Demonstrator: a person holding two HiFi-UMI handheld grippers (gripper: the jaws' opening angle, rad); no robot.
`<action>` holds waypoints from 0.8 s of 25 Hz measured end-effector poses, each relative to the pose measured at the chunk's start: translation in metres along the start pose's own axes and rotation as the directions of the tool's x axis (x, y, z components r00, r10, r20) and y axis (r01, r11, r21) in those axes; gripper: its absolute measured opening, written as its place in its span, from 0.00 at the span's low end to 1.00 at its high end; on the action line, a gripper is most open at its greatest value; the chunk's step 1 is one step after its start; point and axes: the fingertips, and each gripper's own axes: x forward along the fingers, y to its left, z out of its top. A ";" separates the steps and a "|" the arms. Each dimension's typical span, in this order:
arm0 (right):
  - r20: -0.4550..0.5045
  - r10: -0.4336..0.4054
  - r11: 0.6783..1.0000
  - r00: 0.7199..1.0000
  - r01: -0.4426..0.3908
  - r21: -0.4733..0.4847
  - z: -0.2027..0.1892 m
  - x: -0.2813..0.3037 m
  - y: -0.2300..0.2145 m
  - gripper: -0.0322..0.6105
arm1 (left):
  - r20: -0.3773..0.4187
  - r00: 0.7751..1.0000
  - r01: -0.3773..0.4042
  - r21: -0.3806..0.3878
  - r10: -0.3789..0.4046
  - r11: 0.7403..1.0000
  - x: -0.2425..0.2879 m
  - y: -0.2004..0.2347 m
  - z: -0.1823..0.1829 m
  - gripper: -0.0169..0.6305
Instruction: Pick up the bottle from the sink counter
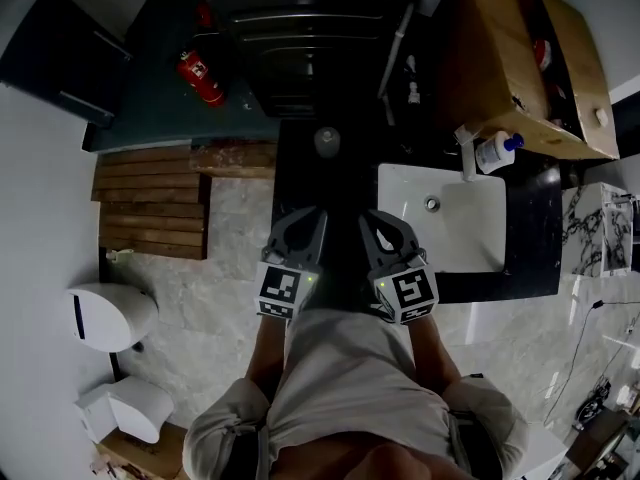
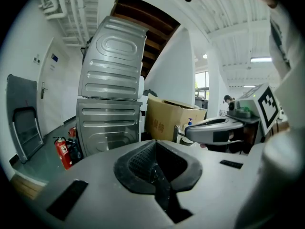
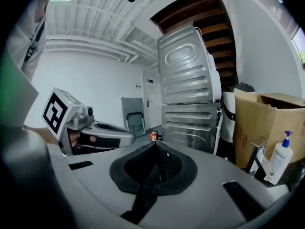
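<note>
The bottle (image 1: 495, 151), white with a blue pump, stands on the black sink counter (image 1: 530, 268) beside the faucet, behind the white basin (image 1: 480, 243). In the right gripper view the bottle (image 3: 280, 163) shows at the far right, in front of a cardboard box. Both grippers are held close to the person's body, level and side by side, well short of the bottle. The left gripper (image 1: 298, 220) is shut with nothing in it, its jaws (image 2: 153, 147) meeting at the tip. The right gripper (image 1: 386, 222) is shut and empty too (image 3: 156, 147).
A large cardboard box (image 1: 520, 58) sits on the counter behind the bottle. Stacked metal appliances (image 1: 310, 38) stand straight ahead. A red fire extinguisher (image 1: 200, 78) and a wooden pallet (image 1: 155, 198) lie to the left. White fixtures (image 1: 110, 313) stand at the lower left.
</note>
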 end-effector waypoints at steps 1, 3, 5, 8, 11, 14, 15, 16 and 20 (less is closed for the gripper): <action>-0.007 -0.004 1.000 1.000 0.004 0.001 -0.002 0.004 -0.002 0.04 | -0.009 1.000 0.010 0.003 -0.010 1.000 0.005 0.002 -0.003 0.03; -0.018 -0.008 1.000 1.000 0.008 0.003 -0.006 0.011 -0.005 0.04 | -0.025 0.999 0.028 0.006 -0.028 1.000 0.013 0.005 -0.008 0.03; -0.035 -0.010 1.000 0.999 0.011 0.008 -0.011 0.019 -0.006 0.04 | -0.034 0.999 0.039 0.005 -0.038 0.999 0.020 0.010 -0.013 0.03; -0.058 -0.011 1.000 0.998 0.012 0.021 -0.017 0.032 -0.007 0.04 | -0.051 0.998 0.048 0.002 -0.047 0.999 0.030 0.018 -0.020 0.03; -0.078 -0.017 0.999 0.997 0.019 0.028 -0.023 0.041 -0.008 0.04 | -0.059 0.997 0.058 -0.009 -0.058 0.998 0.037 0.026 -0.027 0.03; -0.099 -0.026 0.999 0.995 0.029 0.029 -0.031 0.052 -0.010 0.04 | -0.083 0.994 0.069 -0.019 -0.070 0.997 0.044 0.034 -0.037 0.03; -0.105 -0.029 0.999 0.994 0.032 0.030 -0.033 0.056 -0.011 0.04 | -0.090 0.993 0.071 -0.020 -0.073 0.997 0.047 0.037 -0.040 0.03; -0.110 -0.031 0.999 0.993 0.035 0.031 -0.035 0.059 -0.011 0.04 | -0.095 0.993 0.074 -0.021 -0.075 0.997 0.050 0.039 -0.044 0.03; -0.129 -0.042 0.998 0.991 0.047 0.037 -0.043 0.071 -0.016 0.04 | -0.109 0.990 0.087 -0.018 -0.089 0.996 0.064 0.046 -0.053 0.03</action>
